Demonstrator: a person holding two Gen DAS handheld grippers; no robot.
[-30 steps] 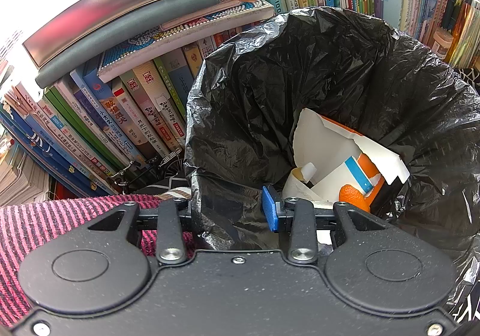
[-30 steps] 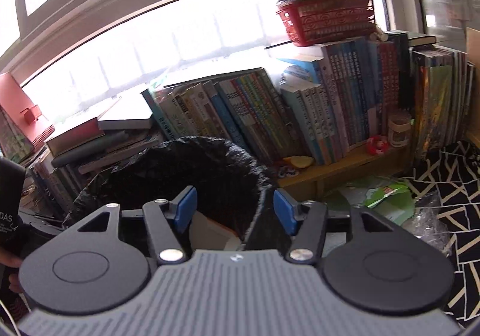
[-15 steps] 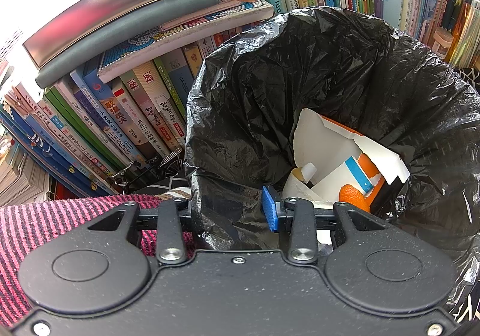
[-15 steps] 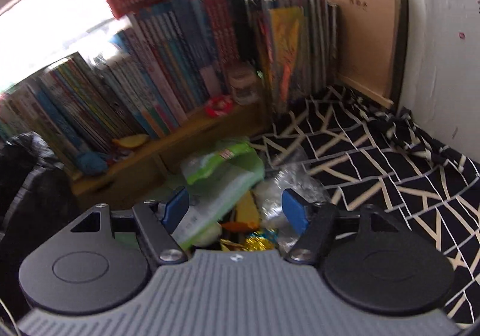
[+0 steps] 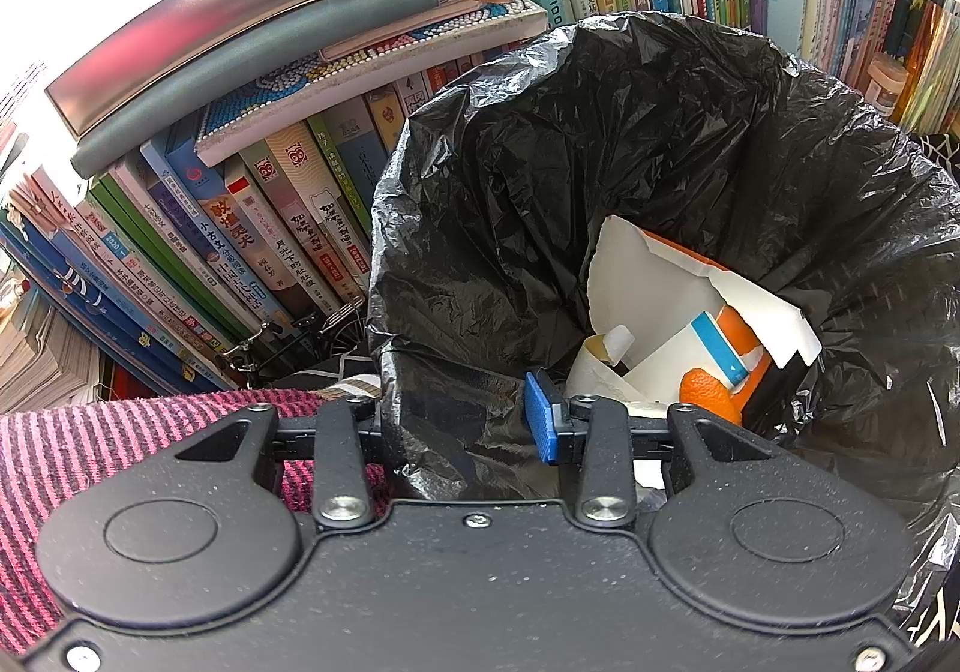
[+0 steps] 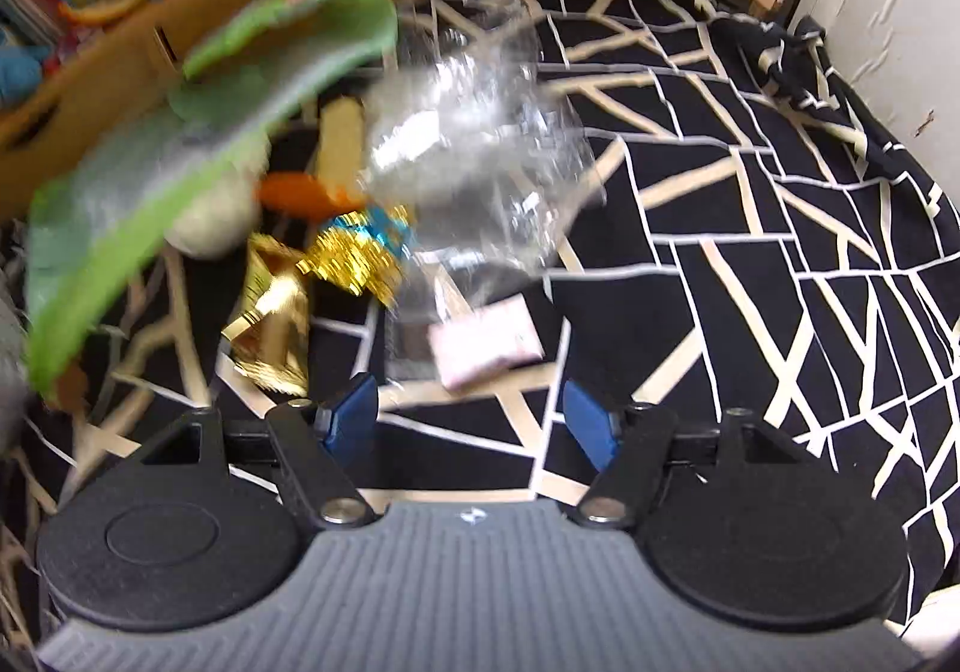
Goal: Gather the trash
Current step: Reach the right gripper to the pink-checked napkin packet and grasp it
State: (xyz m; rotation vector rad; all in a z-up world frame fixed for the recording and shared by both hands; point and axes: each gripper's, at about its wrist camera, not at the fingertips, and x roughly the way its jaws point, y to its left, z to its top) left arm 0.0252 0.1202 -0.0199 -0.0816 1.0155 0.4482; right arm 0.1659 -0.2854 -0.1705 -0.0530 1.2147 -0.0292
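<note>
The right tool (image 6: 471,423), jaws apart and empty, has swung down from the bookshelf to a pink packet (image 6: 483,345); the left tool (image 5: 462,420) still clamps the black bag's (image 5: 600,162) rim.

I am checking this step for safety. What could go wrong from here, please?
1. The trash lies crowded: the pink packet touches the clear plastic wrap, so the open right gripper might catch two pieces or only a slippery edge.
2. The left gripper pinches only the thin trash bag rim; it could tear or slip.
</note>
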